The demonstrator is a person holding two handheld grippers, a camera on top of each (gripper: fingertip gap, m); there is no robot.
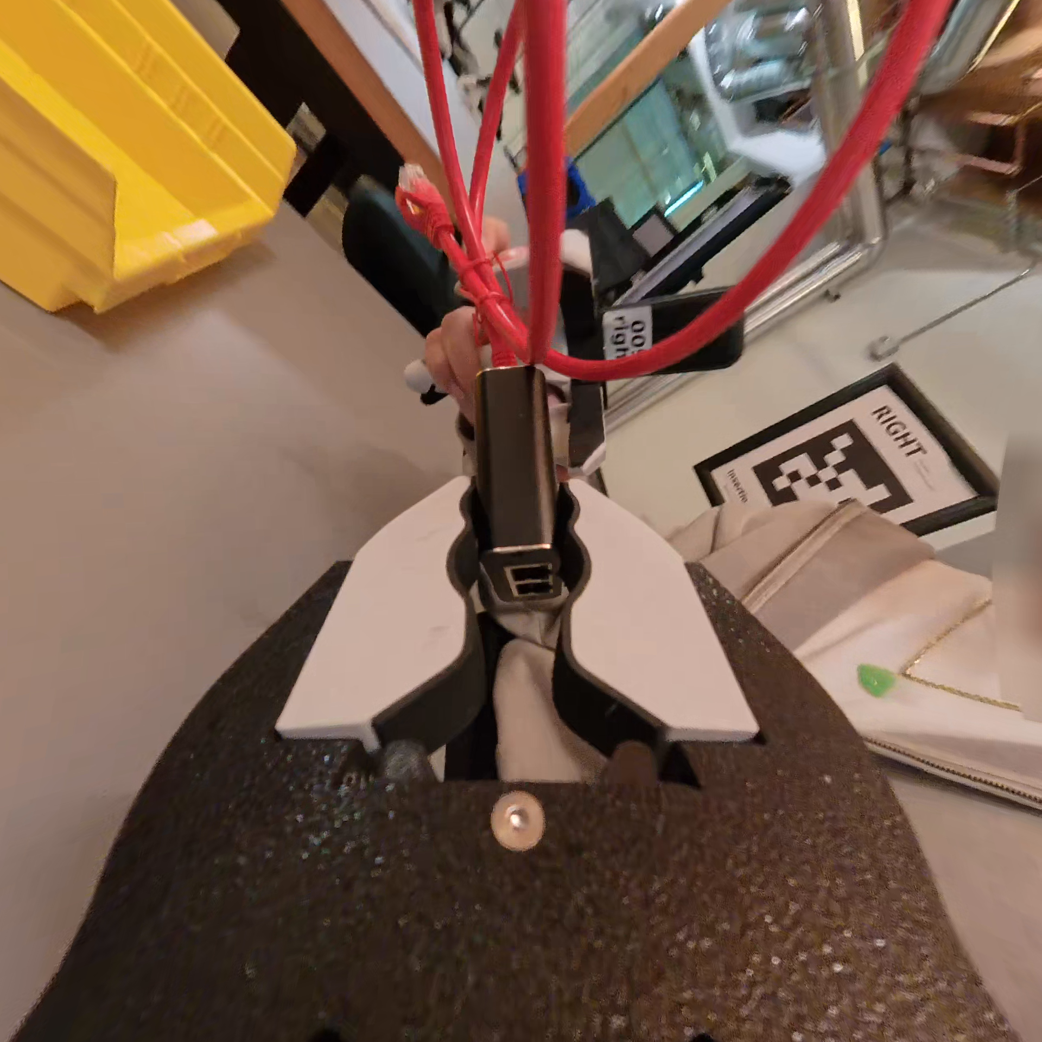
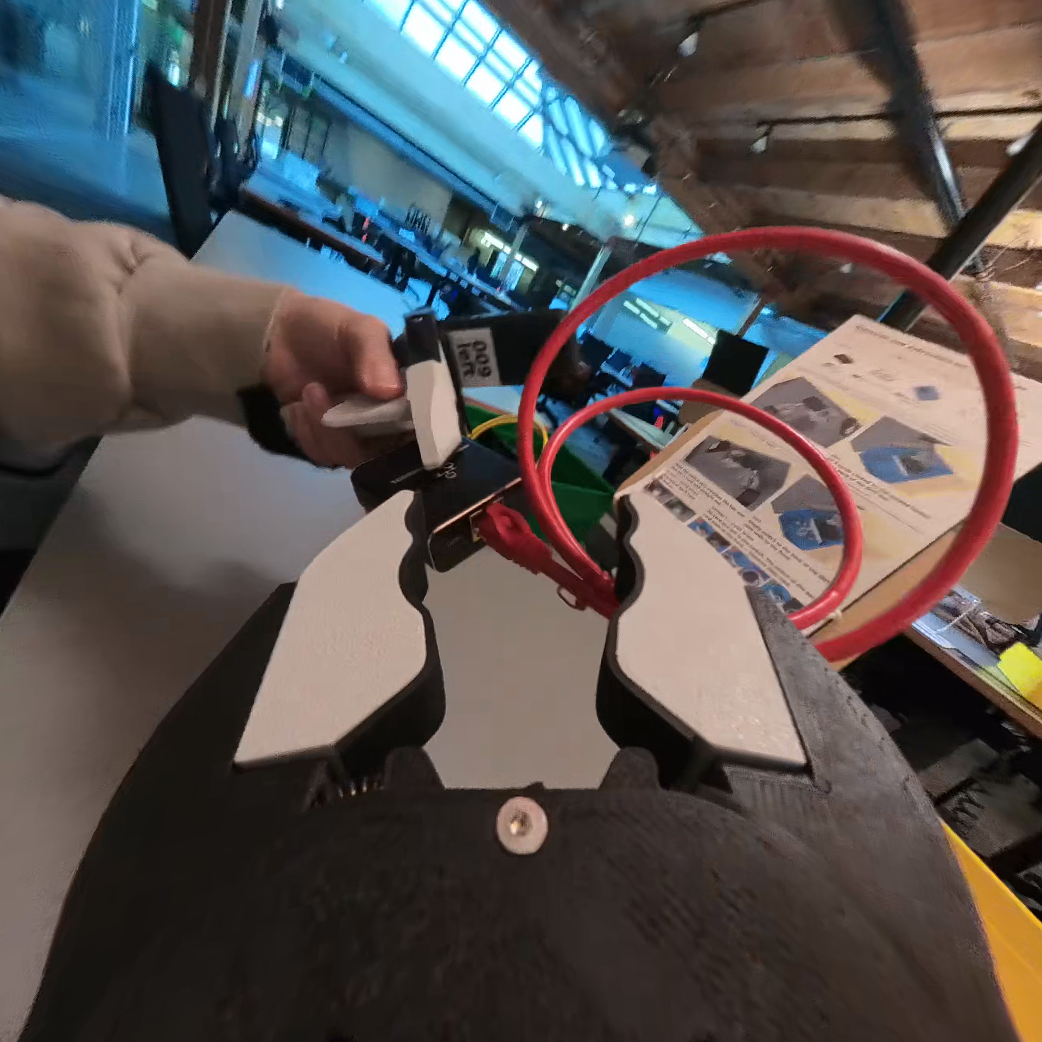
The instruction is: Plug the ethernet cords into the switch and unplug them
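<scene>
Switch [image 1: 510,468] first: it is a small black box, and your left gripper [image 1: 516,507] holds it up off the grey counter [image 1: 197,451]. The left jaws are squeezed tight on both sides of the switch. Its near end shows a small socket, pointing back at the left camera.

Red cords [image 1: 541,169] go into the far end of the switch and rise up from it. A thin red tie bundles some of them just past the switch. One loose plug [image 1: 414,194] with a clear tip hangs in the air up and to the left of the switch, plugged into nothing.

From your right side, the switch [image 2: 451,507] sits just past the tips of your right gripper [image 2: 519,555]. A red plug [image 2: 510,533] sits in the switch's port. Its cord runs back and touches the inner edge of the right-hand finger [image 2: 693,631]. The right jaws are spread wide and squeeze nothing. Two big red loops [image 2: 778,451] curl up to the right of the switch.

Your hand [image 2: 332,383], in a beige sleeve, holds the left gripper to the left of the switch.

A yellow bin [image 1: 113,158] sits on the counter, far to the left of the switch. A framed black and white marker card [image 1: 846,462] lies to the right of it. A sheet with pictures [image 2: 834,451] leans behind the red loops.
</scene>
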